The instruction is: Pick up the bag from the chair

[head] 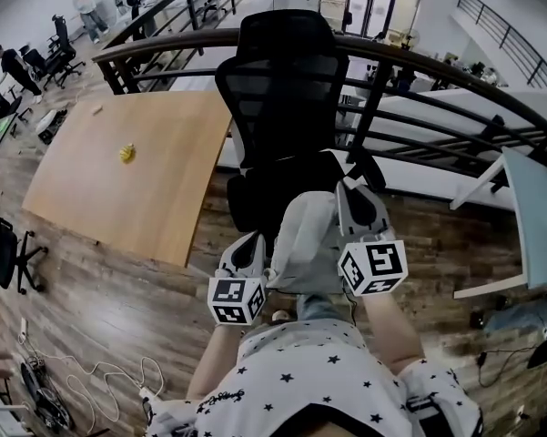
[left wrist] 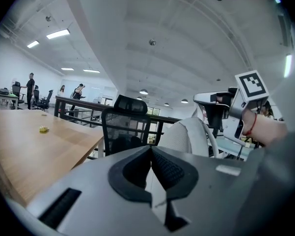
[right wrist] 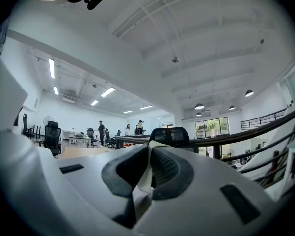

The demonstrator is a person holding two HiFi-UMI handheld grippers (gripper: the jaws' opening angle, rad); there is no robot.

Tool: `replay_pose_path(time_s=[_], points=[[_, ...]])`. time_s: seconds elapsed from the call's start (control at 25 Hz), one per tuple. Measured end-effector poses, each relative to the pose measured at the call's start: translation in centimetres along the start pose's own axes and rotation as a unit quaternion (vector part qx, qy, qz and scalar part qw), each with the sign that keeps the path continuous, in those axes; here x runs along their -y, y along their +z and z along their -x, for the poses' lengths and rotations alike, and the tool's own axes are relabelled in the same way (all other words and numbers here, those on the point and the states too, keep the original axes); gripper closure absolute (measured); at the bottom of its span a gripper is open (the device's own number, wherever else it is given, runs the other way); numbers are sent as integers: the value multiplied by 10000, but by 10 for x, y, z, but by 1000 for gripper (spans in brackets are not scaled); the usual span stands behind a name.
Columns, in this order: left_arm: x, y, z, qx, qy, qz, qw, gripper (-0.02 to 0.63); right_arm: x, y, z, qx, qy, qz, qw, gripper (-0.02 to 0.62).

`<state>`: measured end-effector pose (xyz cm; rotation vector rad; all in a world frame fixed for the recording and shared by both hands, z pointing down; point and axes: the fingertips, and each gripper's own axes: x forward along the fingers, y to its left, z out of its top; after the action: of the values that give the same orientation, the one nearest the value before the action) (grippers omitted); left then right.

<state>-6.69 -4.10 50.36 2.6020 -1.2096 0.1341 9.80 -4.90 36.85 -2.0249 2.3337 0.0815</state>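
Yellow object (head: 126,153) on wooden table (head: 136,198); black railing (head: 419,59) beyond.

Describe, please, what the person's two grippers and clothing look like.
The left gripper and right gripper have smooth pale grey shells. Each carries a cube with black-and-white square markers. Their fingers are lined with black, ribbed pads. The person wears a white top printed with small dark stars, and a thin red band on the right wrist.

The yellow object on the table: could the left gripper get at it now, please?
Probably not: the left gripper is shut on the grey bag, so its jaws are taken; the yellow object itself lies in the open.
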Motion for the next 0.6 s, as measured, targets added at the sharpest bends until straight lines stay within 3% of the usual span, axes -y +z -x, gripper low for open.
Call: replay_pose_path(time_s=[0.6], points=[[11, 9, 6, 176, -138, 40, 9997, 597, -9, 6, 25, -50, -108, 44, 9999, 586]])
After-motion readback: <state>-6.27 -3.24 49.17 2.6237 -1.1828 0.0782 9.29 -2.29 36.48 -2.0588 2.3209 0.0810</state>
